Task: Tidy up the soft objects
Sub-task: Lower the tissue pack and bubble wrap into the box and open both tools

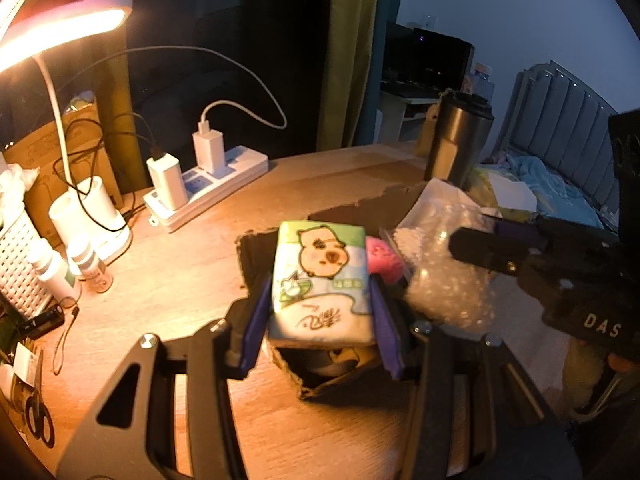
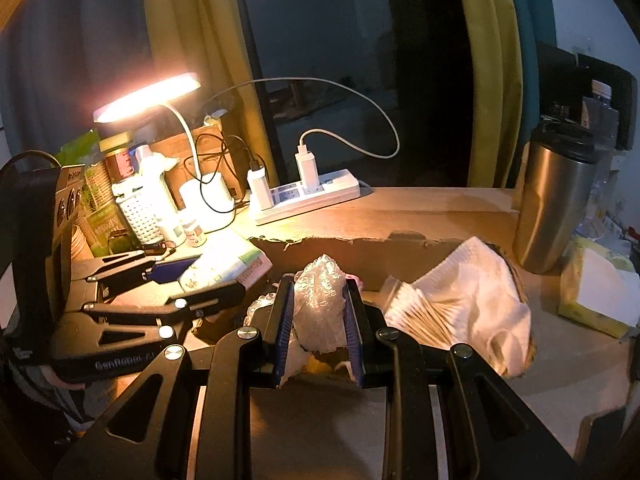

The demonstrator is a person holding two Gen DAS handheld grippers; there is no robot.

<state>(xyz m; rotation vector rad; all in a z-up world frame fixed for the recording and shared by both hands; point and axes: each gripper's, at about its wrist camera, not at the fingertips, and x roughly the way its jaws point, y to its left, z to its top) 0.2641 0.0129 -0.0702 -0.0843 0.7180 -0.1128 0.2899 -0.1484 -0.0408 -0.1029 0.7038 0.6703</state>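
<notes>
My left gripper (image 1: 320, 300) is shut on a tissue pack (image 1: 322, 276) printed with a cartoon animal, held over a torn cardboard box (image 1: 320, 384). The pack also shows in the right wrist view (image 2: 224, 264). My right gripper (image 2: 318, 292) is shut on a wad of bubble wrap (image 2: 320, 300), over the same box (image 2: 360, 248). In the left wrist view the right gripper (image 1: 472, 248) reaches in from the right over the bubble wrap (image 1: 444, 280). A pink soft item (image 1: 385, 260) lies behind the pack. A white cloth (image 2: 480, 292) and a bundle of cotton swabs (image 2: 420, 316) lie in the box.
The wooden desk (image 1: 160, 300) holds a power strip (image 1: 208, 188) with chargers, a lit lamp (image 1: 60, 28), a steel tumbler (image 2: 556, 196), small bottles (image 1: 52, 268), a white basket (image 1: 16, 264), scissors (image 1: 38, 416) and a yellow tissue box (image 2: 600, 300).
</notes>
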